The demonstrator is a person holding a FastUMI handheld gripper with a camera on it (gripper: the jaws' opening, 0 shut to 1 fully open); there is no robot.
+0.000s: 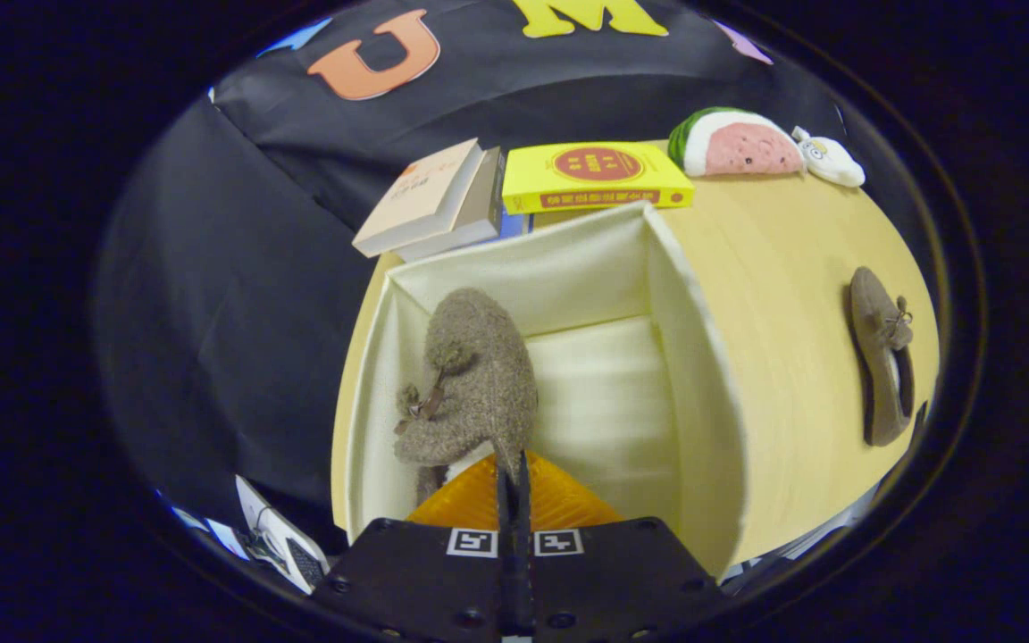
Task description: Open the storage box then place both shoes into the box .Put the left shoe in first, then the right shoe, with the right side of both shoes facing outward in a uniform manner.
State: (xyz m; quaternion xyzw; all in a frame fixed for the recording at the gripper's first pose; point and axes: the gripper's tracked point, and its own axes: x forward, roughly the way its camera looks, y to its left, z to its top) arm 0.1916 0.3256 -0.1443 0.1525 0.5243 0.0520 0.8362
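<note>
Fingers of my gripper are pinched close together on the heel rim of a fuzzy brown shoe, which hangs inside the open storage box, near its left wall and toe pointing toward the far wall. I cannot tell whether it rests on the box floor yet. Second shoe lies on the wooden table, well apart to the right of the box, bow side up.

Handling judgement: both shoes look light, soft and floppy, fleece outside with a thin sole. Body sags under a heel pinch, so the toe will droop and swing. Surface is not slippery; fleece should hold between the pads. Nothing fragile. For the second shoe I would take the heel collar, where the rim is firmest.

Books and a plush watermelon slice sit beyond the box, clear of my work.
</note>
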